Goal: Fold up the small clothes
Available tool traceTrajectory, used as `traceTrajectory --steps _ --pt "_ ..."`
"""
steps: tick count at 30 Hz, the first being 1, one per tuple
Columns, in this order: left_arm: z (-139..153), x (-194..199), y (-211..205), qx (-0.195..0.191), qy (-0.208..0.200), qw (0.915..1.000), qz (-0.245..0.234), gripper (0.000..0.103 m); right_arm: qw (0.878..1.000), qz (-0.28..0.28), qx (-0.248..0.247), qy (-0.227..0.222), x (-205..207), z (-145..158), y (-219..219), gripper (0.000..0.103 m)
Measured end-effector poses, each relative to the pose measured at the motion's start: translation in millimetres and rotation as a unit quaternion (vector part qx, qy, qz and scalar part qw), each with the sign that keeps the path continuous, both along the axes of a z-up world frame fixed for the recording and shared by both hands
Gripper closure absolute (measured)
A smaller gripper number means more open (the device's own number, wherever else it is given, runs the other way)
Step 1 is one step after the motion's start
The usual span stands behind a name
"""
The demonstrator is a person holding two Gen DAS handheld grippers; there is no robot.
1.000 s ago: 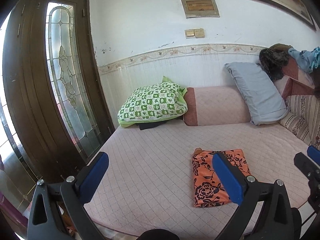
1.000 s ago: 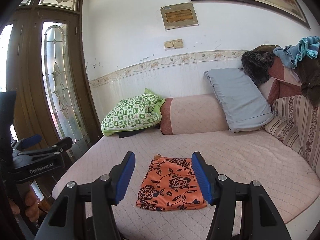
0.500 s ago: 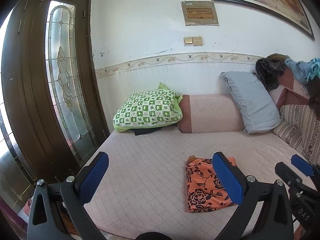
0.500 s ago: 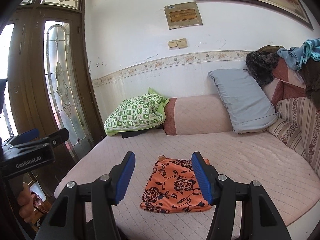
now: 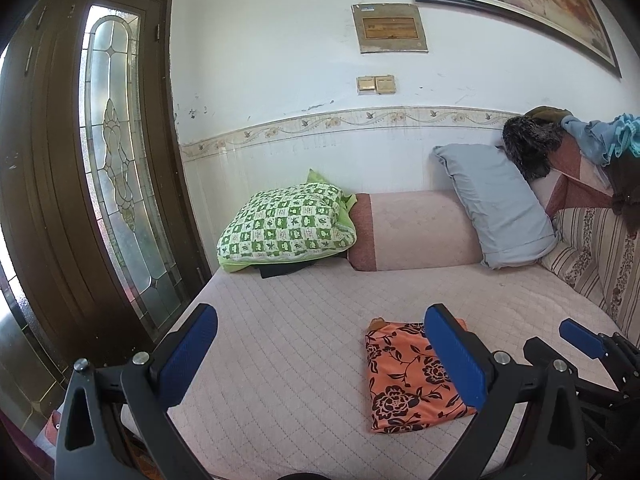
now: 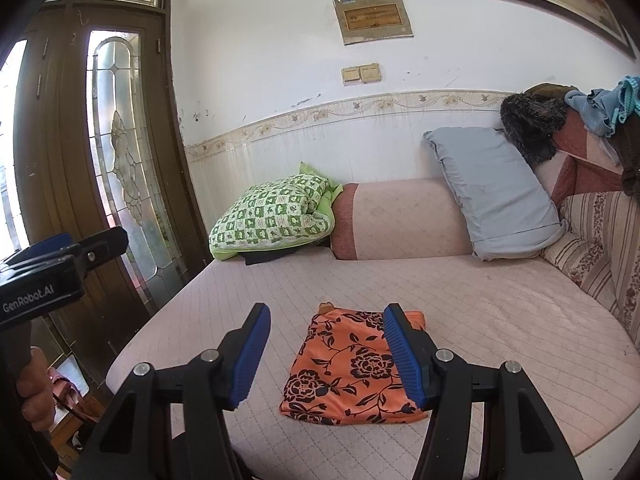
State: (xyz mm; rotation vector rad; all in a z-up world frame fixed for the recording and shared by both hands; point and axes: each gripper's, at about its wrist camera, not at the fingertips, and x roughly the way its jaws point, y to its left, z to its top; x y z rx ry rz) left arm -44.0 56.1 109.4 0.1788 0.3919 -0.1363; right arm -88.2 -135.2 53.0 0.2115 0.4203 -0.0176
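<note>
A folded orange cloth with black flowers (image 5: 408, 380) (image 6: 352, 372) lies flat on the pink quilted bed (image 5: 288, 340) (image 6: 500, 320), near its front edge. My left gripper (image 5: 320, 320) is open, held above the bed's front, with the cloth behind its right finger. My right gripper (image 6: 326, 316) is open too, raised in front of the cloth and not touching it. Nothing sits between either pair of blue pads. The right gripper's tip (image 5: 580, 338) shows at the right of the left wrist view. At the left of the right wrist view a hand (image 6: 36, 392) holds the left gripper's body.
A green checked pillow (image 5: 288, 228), a pink bolster (image 5: 412, 232) and a grey pillow (image 5: 496, 204) line the wall at the back. Striped cushions and heaped clothes (image 6: 592, 112) stand at the right. A dark wooden door with patterned glass (image 5: 112, 160) is at the left.
Both grippers have drawn back a little from the bed, so the cloth looks smaller and farther. The cloth itself has not moved. Both grippers stay open.
</note>
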Motion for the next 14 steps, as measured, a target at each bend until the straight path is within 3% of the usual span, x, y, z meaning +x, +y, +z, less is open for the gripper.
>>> traceTrajectory --steps 8,12,14 --pt "-2 11 -6 -0.004 0.000 0.9998 -0.021 0.000 1.000 0.016 0.002 0.004 15 -5 4 0.041" --pt "-7 11 -12 -0.005 -0.029 0.9991 -0.030 0.000 1.000 0.014 0.015 0.006 24 -9 -4 0.041" --pt "-12 20 -14 -0.006 -0.016 0.9991 -0.038 0.000 1.000 -0.002 0.007 0.007 29 -11 -14 0.041"
